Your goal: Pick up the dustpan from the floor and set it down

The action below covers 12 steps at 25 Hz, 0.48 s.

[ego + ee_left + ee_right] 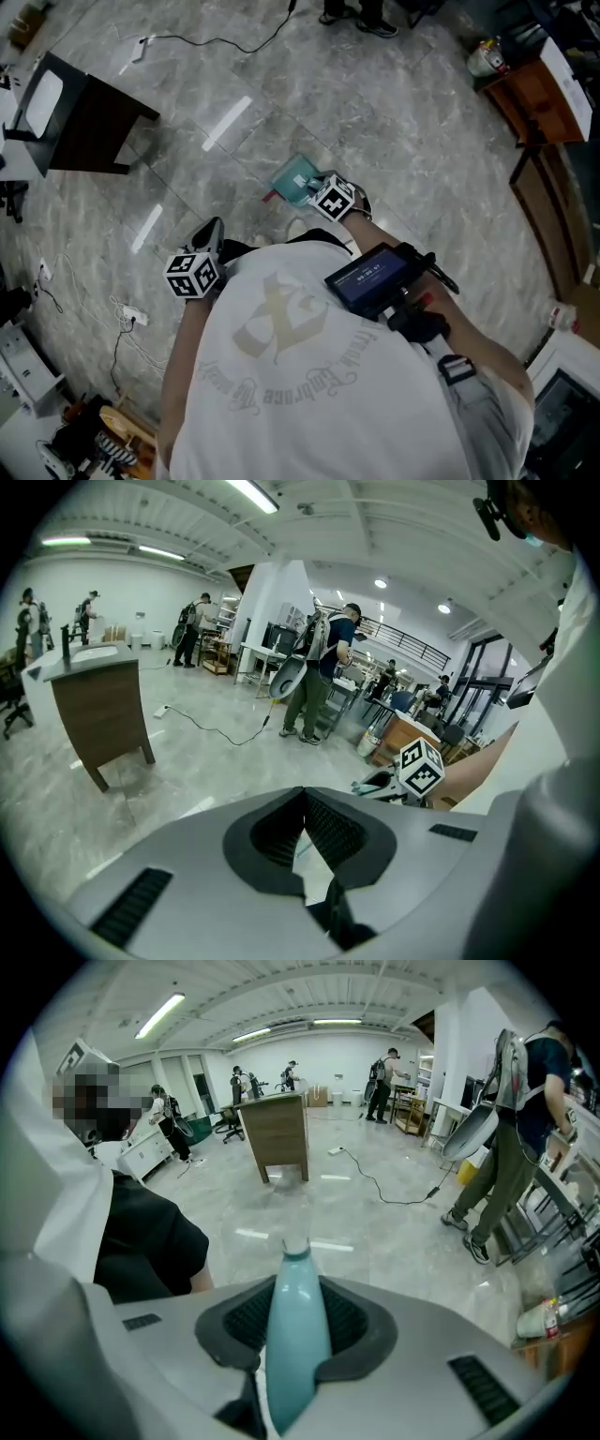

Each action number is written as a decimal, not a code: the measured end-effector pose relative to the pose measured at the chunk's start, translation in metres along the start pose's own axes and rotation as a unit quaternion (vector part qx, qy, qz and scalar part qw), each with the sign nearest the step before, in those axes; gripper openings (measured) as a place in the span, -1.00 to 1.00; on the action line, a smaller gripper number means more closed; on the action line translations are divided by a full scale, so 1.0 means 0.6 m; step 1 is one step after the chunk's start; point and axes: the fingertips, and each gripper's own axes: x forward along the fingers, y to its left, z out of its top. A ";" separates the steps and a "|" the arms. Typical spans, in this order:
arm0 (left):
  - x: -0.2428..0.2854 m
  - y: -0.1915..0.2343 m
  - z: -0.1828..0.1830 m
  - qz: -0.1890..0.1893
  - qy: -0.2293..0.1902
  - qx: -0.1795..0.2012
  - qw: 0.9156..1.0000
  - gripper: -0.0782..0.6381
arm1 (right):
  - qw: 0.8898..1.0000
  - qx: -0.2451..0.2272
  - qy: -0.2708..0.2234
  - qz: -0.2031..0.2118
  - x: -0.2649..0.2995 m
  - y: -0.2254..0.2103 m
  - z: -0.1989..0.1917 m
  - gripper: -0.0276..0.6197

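The pale teal dustpan [296,178] tilts pan-end down, its rounded handle [296,1335] gripped in the right claw [317,190].

Glossy marble floor [403,159], brown desk [94,122], ceiling lights [159,1016]

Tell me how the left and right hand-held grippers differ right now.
The right hand-held gripper clamps the teal dustpan by its handle; the left hand-held gripper holds nothing, jaw tips together. The right reaches farther ahead than the left. Each carries a marker cube.
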 end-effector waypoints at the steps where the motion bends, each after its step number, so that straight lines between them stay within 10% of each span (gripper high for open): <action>1: 0.003 -0.005 0.000 -0.003 0.001 0.003 1.000 -0.75 | 1.000 0.004 -0.004 -0.001 -0.007 0.002 -0.005 -0.55; 12: 0.013 -0.017 -0.006 -0.019 0.007 0.021 1.000 -0.75 | 0.998 0.043 -0.039 -0.009 -0.046 0.017 -0.022 -0.55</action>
